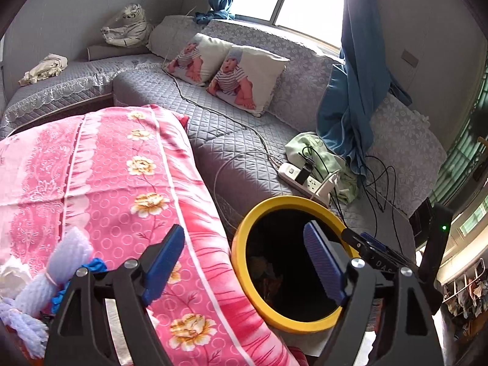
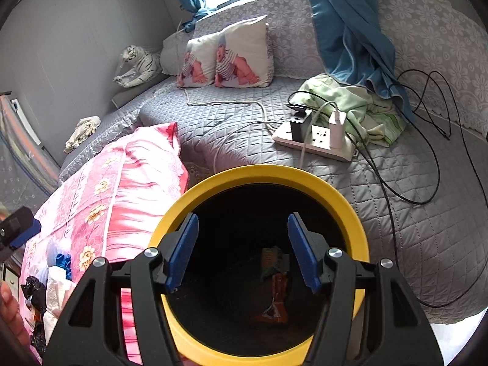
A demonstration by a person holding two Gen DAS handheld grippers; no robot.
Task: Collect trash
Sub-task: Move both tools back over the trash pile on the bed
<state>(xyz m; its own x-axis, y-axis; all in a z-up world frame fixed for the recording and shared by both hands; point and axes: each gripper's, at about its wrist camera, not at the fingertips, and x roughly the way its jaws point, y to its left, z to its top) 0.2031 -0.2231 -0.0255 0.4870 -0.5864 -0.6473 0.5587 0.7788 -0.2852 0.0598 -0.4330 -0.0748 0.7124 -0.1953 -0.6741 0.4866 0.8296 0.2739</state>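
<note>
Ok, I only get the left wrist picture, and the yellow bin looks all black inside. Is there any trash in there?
Observer: Yes. The right wrist view looks straight down into the yellow bin, and an orange wrapper lies at the bottom.
Operator: Is the right gripper holding anything?
Observer: No. It hangs over the bin's mouth with its jaws apart and nothing between them.
Operator: What trash is left on the pink cloth?
Observer: Beside the white tissue lies something crumpled and black. Your view doesn't show it.
</note>
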